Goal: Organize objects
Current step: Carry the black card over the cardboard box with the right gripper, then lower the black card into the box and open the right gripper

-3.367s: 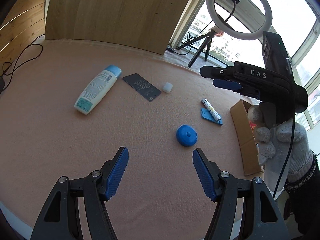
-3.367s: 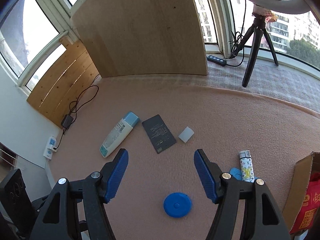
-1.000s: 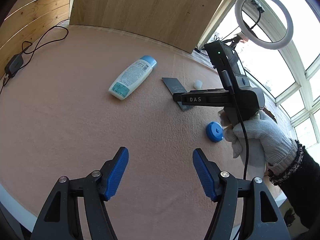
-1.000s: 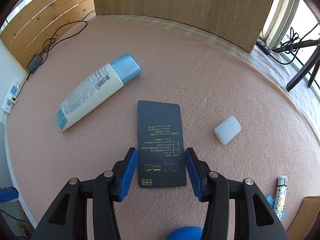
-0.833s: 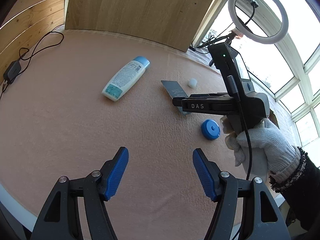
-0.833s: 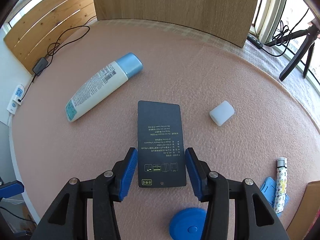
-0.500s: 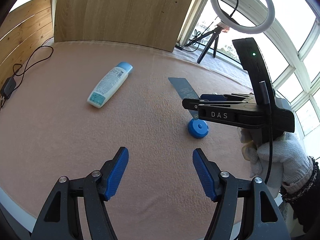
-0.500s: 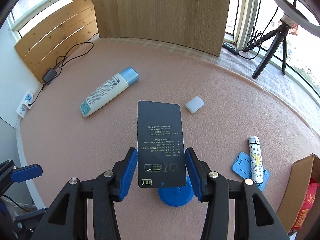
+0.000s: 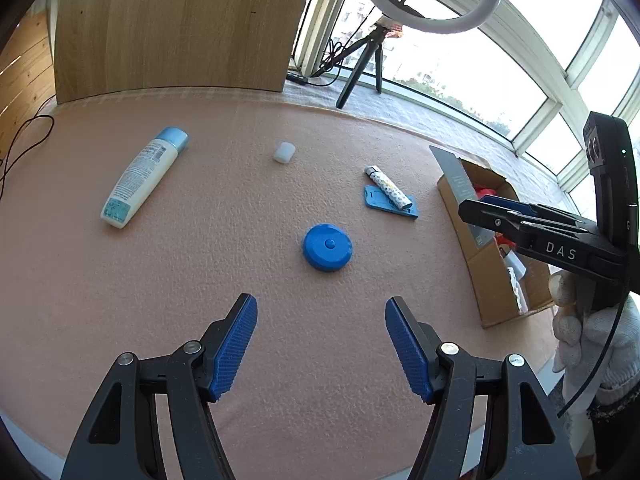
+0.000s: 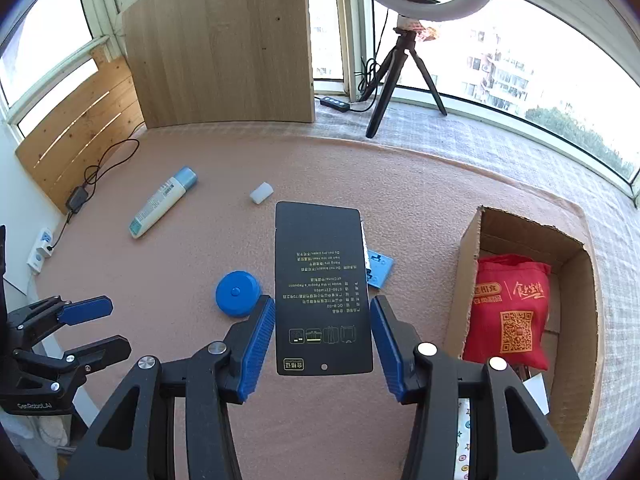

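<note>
Right wrist view: the right tongs (image 10: 323, 338) clench the black card (image 10: 322, 280) by both long edges, aloft beside the cardboard box (image 10: 468, 248), seemingly for dropping in; left tongs (image 9: 321, 350) gape, holding nothing.

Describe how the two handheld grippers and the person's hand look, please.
Both the left gripper and the right gripper have black plastic frames with silver screws and blue ribbed pads. The right one carries white "DAS" lettering, a black camera block and a thin black cable. The hand wears a white knitted glove with a dark sleeve below.
</note>
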A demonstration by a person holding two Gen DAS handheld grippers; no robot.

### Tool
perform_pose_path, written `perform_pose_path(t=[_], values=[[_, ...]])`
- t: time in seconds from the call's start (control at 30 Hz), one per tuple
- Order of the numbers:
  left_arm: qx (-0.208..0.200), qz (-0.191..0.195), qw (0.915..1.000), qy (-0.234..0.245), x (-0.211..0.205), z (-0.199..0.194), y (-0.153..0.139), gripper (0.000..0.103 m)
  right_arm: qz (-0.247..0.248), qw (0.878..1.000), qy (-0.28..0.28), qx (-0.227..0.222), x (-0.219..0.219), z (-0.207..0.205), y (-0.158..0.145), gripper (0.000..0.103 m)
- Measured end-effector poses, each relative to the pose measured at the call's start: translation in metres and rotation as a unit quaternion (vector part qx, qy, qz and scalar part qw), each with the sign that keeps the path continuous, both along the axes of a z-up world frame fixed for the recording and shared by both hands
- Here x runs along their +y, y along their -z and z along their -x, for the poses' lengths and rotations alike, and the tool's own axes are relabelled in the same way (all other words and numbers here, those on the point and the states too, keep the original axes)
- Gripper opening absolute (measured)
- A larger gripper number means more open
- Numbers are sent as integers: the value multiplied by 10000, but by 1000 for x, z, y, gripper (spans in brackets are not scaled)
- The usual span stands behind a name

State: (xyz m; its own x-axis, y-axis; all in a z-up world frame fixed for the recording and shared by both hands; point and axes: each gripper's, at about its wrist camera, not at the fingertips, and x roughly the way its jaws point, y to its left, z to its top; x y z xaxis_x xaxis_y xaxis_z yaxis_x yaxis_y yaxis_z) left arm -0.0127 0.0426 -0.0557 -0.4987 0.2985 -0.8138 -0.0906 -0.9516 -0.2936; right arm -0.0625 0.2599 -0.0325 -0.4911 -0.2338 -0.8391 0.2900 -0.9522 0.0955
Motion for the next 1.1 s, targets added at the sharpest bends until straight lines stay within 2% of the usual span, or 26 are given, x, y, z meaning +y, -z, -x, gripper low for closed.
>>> perform_pose_path(t=[0.4,0.6,0.87,0.93,1.0,1.1], values=[[-126,-38,9991,398,40,13,13,70,-218,9915,1276,-135,120,-17,7,45],[-154,-20,9987,477,49,15,16,70,-350,9863,1598,-214,150,-18,16,45],[-183,20,9986,489,49,17,17,70,-505,9820,1808,-195,165,-16,20,46],[-190,29,9986,490,48,17,18,70,-498,9821,1806,-215,165,-16,20,52],[-193,33,9986,489,47,17,18,70,-450,9826,1789,-206,163,-16,20,64],[-194,39,9986,493,47,17,18,70,-435,9828,1788,-158,160,-16,18,66]])
